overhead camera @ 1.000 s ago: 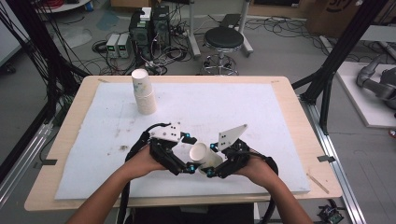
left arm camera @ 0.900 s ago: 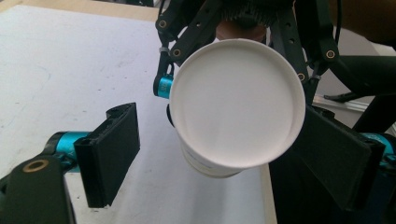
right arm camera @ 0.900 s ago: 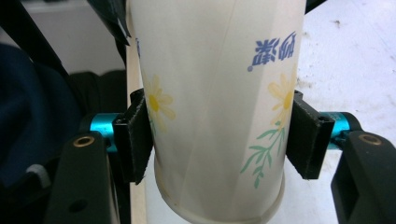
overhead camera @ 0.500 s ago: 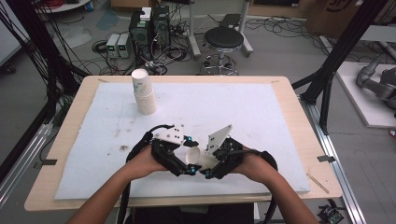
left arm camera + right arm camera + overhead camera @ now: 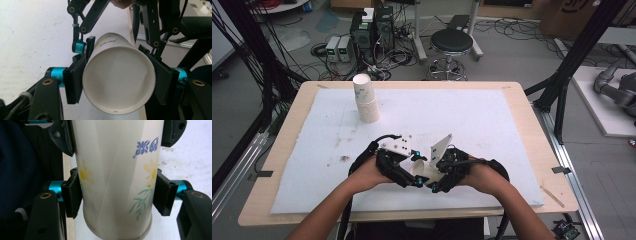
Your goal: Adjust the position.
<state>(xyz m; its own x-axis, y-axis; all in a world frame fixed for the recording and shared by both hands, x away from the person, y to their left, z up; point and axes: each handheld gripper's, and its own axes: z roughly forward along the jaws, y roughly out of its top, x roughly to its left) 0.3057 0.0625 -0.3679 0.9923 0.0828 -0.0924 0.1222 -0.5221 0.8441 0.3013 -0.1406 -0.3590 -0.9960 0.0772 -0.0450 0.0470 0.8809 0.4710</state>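
White paper cup with a yellow flower print (image 5: 426, 172) lies on its side at 6 o'clock on the white foam mat (image 5: 492, 120), held between both tools. Left gripper (image 5: 414, 170) – jaws just closing – clamps its base end; right gripper (image 5: 433, 176) pinches its rim end. Stack of white paper cups (image 5: 366, 98) stands at 11 o'clock, well apart.

From my remote seat, the white flower-printed paper cup (image 5: 424, 170) is mostly buried between both hand-held black grippers in the high view; I can't make out its print there. In the right gripper view its upper part runs off the top edge, and I can't read the blue lettering on it. In the left gripper view its base is hidden behind its open mouth. My forearms are cut by the high view's bottom edge.
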